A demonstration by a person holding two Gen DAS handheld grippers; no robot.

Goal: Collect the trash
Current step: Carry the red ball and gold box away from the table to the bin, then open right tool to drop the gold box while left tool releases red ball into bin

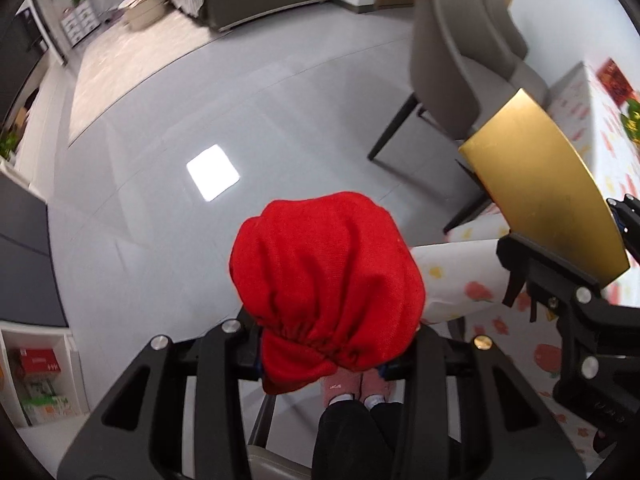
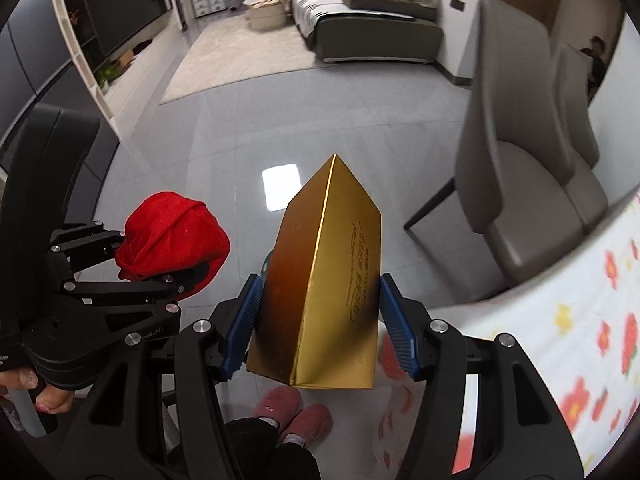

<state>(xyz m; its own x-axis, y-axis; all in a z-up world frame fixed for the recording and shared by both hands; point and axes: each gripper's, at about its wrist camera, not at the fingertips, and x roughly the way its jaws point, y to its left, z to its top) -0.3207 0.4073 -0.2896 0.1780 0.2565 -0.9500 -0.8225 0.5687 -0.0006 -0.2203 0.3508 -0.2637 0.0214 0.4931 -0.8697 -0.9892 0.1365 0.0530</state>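
A red drawstring cloth pouch (image 1: 328, 280) fills the middle of the left wrist view, and my left gripper (image 1: 320, 344) is shut on its gathered end. The fingers are mostly hidden behind the cloth. From the right wrist view the same pouch (image 2: 172, 236) hangs at the left in the left gripper (image 2: 160, 268). A long gold cardboard box (image 2: 328, 280) stands on end between the blue pads (image 2: 244, 328) of my right gripper (image 2: 320, 332), which is shut on it. The gold box (image 1: 548, 200) and right gripper (image 1: 560, 284) also show at the right of the left view. Both are held over the grey floor.
A table with a floral cloth (image 2: 580, 340) is at the right, with grey chairs (image 2: 520, 208) pushed beside it. A person's pink slippers (image 2: 296, 412) stand on the glossy floor (image 2: 224, 160) below. A rug (image 2: 240, 56), a sofa (image 2: 372, 28) and low shelving (image 1: 36, 372) lie farther off.
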